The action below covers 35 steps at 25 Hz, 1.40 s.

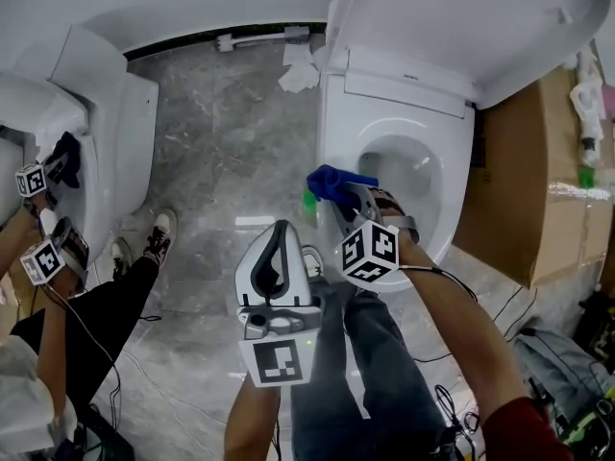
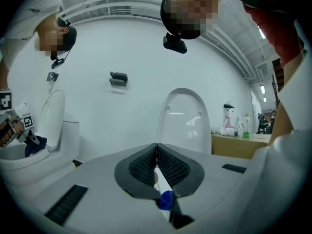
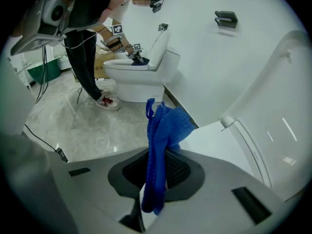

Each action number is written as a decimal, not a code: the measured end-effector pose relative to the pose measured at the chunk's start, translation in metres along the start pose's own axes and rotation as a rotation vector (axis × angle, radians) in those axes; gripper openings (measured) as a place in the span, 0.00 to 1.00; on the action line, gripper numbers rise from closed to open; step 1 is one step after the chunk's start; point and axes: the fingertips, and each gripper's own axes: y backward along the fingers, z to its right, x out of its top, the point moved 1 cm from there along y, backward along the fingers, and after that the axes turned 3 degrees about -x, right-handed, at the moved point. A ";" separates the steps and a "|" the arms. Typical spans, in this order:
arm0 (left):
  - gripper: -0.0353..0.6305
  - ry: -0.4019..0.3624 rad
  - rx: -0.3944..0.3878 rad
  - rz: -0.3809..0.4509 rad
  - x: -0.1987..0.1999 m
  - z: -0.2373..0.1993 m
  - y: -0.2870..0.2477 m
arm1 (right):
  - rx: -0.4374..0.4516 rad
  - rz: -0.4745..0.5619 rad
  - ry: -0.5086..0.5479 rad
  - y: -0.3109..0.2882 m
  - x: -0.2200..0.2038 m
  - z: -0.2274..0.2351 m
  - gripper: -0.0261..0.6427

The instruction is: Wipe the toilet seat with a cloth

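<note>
One blue cloth [image 3: 162,130], in right gripper [image 3: 155,169]

No legible text, label, brand or number visible.

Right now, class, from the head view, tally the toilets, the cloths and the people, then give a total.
Toilets: 2, right toilet, left toilet
Cloths: 2, blue cloth, dark cloth
People: 2, camera wearer, second person
Total: 6
</note>
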 end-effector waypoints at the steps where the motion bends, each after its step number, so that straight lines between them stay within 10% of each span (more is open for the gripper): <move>1: 0.08 0.000 0.005 0.000 -0.001 0.002 0.004 | 0.010 0.000 0.013 0.005 -0.003 -0.009 0.13; 23: 0.08 -0.027 0.094 -0.011 -0.009 0.076 0.078 | 0.154 -0.100 0.304 0.111 -0.097 -0.150 0.13; 35: 0.08 -0.033 0.038 -0.030 -0.015 0.116 0.070 | 0.184 -0.214 -0.338 0.151 -0.153 -0.150 0.13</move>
